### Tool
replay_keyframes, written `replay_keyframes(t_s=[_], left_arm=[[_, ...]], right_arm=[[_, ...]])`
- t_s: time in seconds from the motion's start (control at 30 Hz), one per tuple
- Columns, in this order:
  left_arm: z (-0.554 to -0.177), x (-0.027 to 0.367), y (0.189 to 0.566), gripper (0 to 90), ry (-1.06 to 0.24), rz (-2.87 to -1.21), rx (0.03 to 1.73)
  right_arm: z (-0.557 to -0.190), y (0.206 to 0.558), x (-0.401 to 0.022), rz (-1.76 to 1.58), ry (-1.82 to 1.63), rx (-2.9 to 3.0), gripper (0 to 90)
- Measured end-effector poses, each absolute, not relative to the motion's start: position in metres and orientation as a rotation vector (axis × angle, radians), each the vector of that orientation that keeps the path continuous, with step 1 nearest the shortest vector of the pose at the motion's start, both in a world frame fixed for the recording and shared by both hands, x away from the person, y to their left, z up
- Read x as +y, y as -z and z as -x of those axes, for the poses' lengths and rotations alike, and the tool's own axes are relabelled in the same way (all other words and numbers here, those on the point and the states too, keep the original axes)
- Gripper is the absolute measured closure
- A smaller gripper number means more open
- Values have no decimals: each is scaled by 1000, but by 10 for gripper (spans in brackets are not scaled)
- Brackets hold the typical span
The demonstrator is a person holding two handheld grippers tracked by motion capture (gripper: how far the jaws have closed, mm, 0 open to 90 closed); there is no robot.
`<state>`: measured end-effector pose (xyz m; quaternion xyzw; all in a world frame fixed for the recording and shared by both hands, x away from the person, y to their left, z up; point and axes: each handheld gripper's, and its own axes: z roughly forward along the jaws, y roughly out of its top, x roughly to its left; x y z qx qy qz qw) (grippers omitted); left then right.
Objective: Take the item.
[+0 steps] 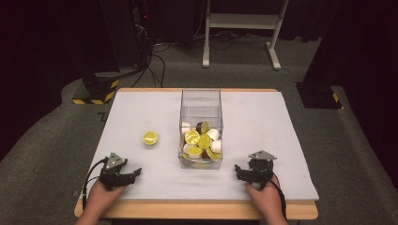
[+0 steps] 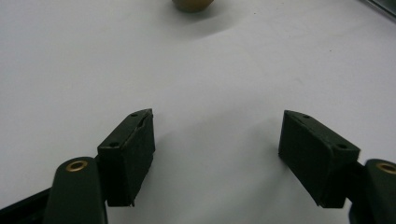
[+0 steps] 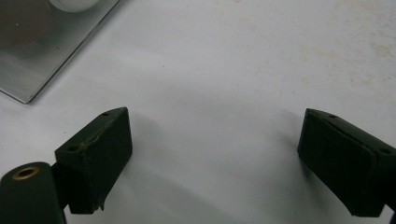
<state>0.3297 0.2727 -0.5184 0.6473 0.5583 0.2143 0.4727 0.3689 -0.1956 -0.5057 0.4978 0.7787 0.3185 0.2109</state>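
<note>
1. Your yellow-green capsule (image 1: pixel 150 138) lies left of centre on the white table (image 1: pixel 263 122).
2. The clear box (image 1: pixel 201 129) at centre holds yellow-green, white and brown capsules.
3. Your grippers' jaws are black.

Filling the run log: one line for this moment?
left gripper: open, empty | right gripper: open, empty | yellow capsule: loose on table | clear box: part-filled

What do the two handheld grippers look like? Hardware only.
Both the left gripper and the right gripper are matte black with two blocky jaws, and each has a grey three-cornered plate on top. A brass-coloured bushing sits at each jaw base. A black cable trails from each. The hands are bare, no gloves.
</note>
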Motion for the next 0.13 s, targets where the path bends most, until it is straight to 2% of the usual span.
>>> replay_keyframes(t_s=[0.13], left_arm=[[-330, 273, 518, 271, -524, -1583, 1367]], right_arm=[[-369, 506, -196, -1383, -885, 2164, 97]])
